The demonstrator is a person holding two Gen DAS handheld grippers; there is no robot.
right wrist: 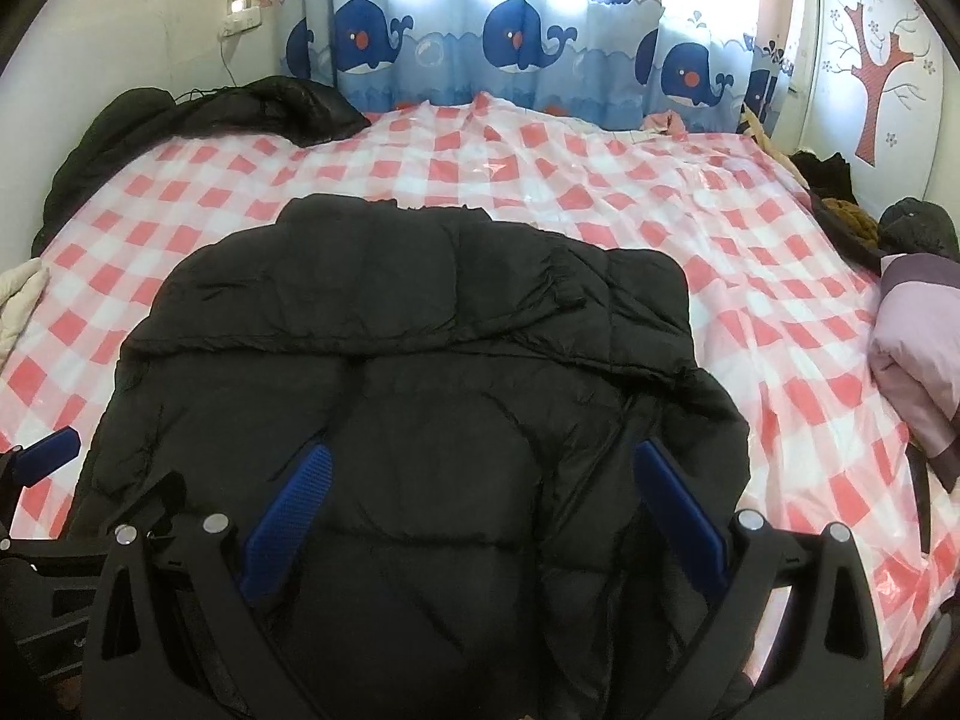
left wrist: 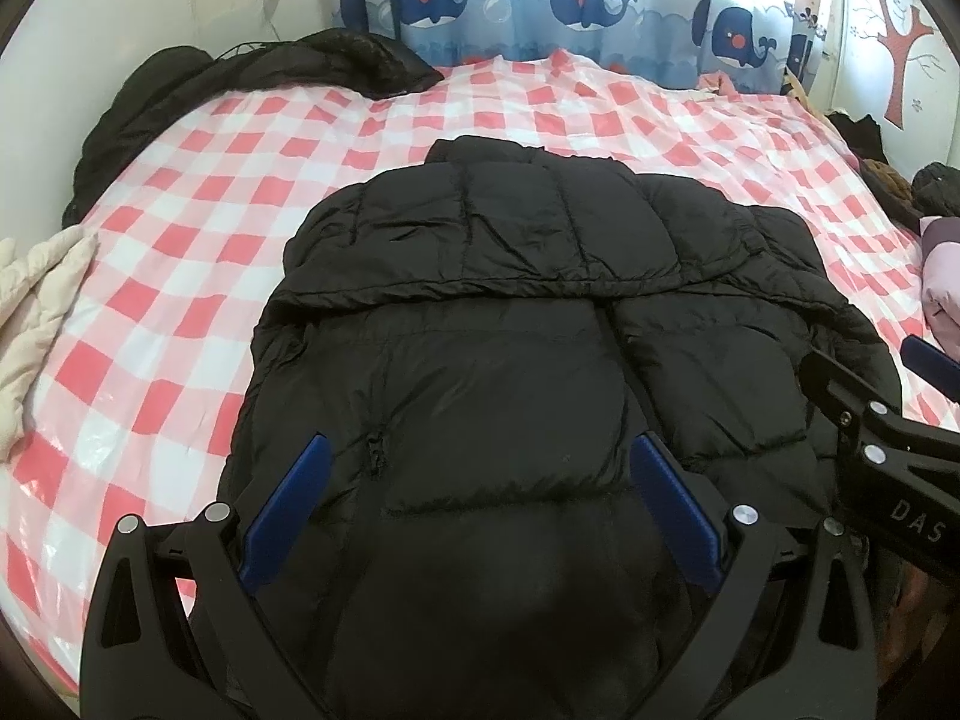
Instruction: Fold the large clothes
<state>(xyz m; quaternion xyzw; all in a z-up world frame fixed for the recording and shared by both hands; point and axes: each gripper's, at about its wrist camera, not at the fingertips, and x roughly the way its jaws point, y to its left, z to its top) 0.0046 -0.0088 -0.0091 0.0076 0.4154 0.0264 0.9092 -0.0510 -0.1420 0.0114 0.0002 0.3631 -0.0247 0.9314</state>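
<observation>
A black puffer jacket lies flat on the pink-and-white checked bed sheet, collar toward the far side. A seamed edge crosses its middle from side to side. My left gripper is open above the jacket's near left part, with puffy fabric between its blue pads and nothing pinched. In the right wrist view the jacket fills the centre. My right gripper is open over its near right part. A blue fingertip of the left gripper shows at the left edge there.
A black garment is heaped at the bed's far left corner, and a cream one lies at the left edge. A lilac folded garment and dark clothes sit on the right. A whale-print curtain hangs behind the bed.
</observation>
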